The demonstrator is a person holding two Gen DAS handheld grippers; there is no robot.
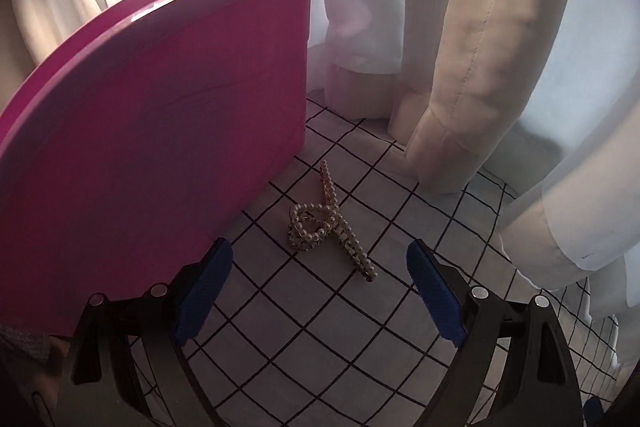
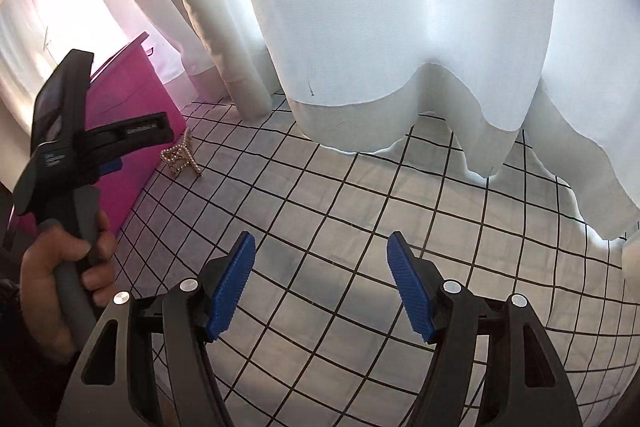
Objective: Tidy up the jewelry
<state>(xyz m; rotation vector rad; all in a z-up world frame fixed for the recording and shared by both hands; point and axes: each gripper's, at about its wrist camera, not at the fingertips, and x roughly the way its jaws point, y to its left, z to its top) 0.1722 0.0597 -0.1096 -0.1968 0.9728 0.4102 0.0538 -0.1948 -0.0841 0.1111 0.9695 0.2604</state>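
Hair clip (image 1: 330, 227): a pearl-studded claw lying on the checked cloth (image 1: 280, 307), just beside the pink box (image 1: 160, 127) and below the curtains (image 1: 460, 67). Your left gripper (image 1: 320, 279) hovers near it with jaws spread wide, nothing between them. Your right gripper (image 2: 320, 279) stands open and empty, well apart from the clip.

Each of the 2 fisheye views looks forward and steeply down along its own hand-held gripper. The left wrist view sits close over the checked cloth (image 1: 320, 327), with the pink bin (image 1: 160, 147) filling its left side and the pearl hair claw (image 1: 332, 227) just ahead. The right wrist view faces the white curtain (image 2: 400, 27) from further right. Both share the cloth, bin, claw and curtains; the right view also catches the left hand-held gripper (image 2: 120, 147) from the side.
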